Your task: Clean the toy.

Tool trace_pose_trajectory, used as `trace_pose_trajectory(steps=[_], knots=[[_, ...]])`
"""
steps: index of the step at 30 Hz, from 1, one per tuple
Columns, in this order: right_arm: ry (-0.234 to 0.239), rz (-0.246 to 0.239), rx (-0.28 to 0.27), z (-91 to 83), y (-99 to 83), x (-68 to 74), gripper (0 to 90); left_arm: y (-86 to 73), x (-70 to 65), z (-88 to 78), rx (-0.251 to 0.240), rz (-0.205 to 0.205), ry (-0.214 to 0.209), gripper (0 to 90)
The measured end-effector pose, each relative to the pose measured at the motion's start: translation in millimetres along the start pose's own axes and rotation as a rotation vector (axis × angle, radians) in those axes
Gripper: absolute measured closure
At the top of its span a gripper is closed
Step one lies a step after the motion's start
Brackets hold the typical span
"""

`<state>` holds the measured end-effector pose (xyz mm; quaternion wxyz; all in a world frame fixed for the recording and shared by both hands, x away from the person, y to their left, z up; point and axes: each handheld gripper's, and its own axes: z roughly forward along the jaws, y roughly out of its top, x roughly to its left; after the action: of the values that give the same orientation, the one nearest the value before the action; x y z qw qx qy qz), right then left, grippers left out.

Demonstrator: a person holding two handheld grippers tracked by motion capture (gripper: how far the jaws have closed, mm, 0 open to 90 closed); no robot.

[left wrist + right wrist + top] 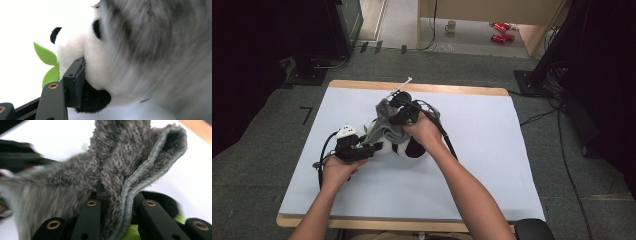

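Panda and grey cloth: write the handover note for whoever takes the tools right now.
Left tool: one jaw pressed against the panda plush, steadying it on the table's white sheet; a full grip cannot be confirmed.
Right tool: shut on a fold of the grey cloth, lifted over the panda.
Done: cloth picked up and draped partly over the toy.
Left: probably finish covering or wiping, then release both.

We see bare white table (492, 165) on every side of the panda plush (404, 147) (draped by the grey cloth (384, 125)), which blocks the middle.
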<state>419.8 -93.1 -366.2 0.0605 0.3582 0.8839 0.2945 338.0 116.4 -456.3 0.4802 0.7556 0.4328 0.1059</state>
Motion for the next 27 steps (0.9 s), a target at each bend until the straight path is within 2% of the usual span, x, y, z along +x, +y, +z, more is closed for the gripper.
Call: trace_pose_trajectory(steps=[2,5,8,10,13,19,24,27], knots=[[-0.029,0.018,0.007,-2.7,-4.1,-9.1,78.0,-0.1,-0.8,0.0,0.000,0.000,-0.001,37.4],[-0.041,0.044,0.003,-6.5,-8.5,-20.6,78.0,-0.4,-1.1,0.0,0.000,0.002,-0.003,37.5],[-0.059,0.067,-0.016,-11.4,-9.8,-27.4,78.1,-2.0,-0.3,-0.6,0.003,0.015,-0.009,37.4],[-0.071,0.101,-0.037,-17.1,-9.9,-33.1,78.3,-3.1,0.7,-0.9,0.000,0.022,-0.017,36.8],[-0.046,0.155,-0.080,-28.4,-9.2,-40.9,78.5,-3.6,1.2,-1.4,0.005,0.027,-0.020,36.5],[-0.038,0.206,-0.162,-55.3,-10.9,-53.1,78.5,-4.0,1.0,-1.5,0.009,0.036,-0.015,36.5],[-0.067,0.225,-0.169,-69.6,-22.2,-67.0,78.4,-4.4,1.0,-1.3,0.007,0.035,-0.011,36.6],[-0.051,0.254,-0.165,-67.4,-35.1,-75.1,78.4,-4.2,0.2,-1.2,0.008,0.026,-0.009,36.6]])
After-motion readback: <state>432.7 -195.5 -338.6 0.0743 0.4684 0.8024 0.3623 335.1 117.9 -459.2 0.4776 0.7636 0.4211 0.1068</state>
